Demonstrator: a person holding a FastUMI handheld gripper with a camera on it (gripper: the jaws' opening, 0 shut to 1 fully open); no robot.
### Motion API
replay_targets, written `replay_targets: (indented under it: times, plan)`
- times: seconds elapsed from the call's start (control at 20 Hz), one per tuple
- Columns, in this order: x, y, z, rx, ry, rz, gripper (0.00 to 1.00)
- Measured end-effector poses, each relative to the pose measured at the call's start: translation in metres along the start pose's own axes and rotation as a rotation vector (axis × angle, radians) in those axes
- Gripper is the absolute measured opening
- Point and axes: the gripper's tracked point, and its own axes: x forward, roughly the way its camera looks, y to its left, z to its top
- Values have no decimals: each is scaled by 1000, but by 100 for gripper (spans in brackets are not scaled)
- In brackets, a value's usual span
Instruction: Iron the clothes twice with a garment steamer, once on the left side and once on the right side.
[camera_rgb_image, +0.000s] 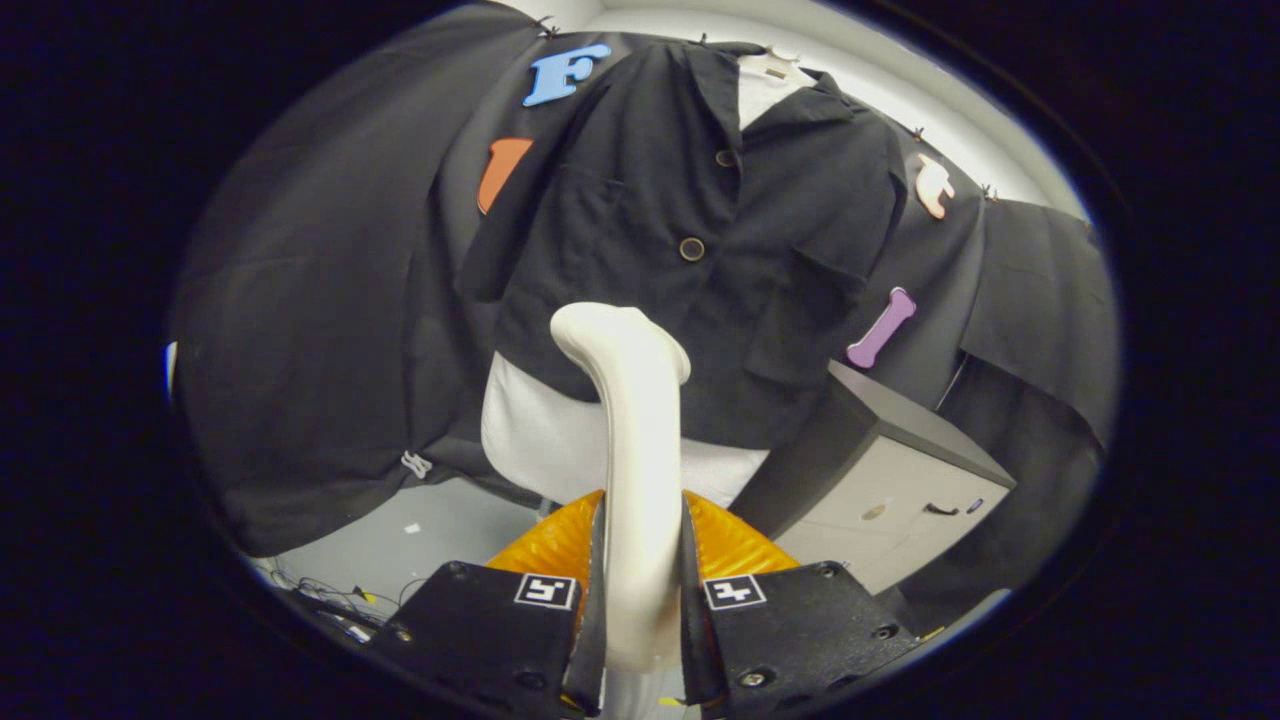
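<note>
Floor (450, 520): pale grey, beyond fingers and left of them. Tangle of thin cables (330, 595) lies on it near booth edge; small white scrap (411, 527) lies on it farther in. Cabinet (900, 470) stands on floor to right, dark top, pale front with small dark handle. White dress form (530, 430) carries black shirt (690, 250), buttoned. Gripper (640, 560) fingers clamp both sides of white steamer (635, 400) handle, steamer head up against shirt hem.
</note>
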Motion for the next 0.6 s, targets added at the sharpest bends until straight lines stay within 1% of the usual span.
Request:
replay_targets:
  times: [0.15, 0.35, 0.6]
  plan:
    - [-27, -22, -28, 2, 30, 13, 33]
    - [-68, -68, -73, 31, 91, 25, 33]
    - [-118, -128, -125, 109, 166, -6, 33]
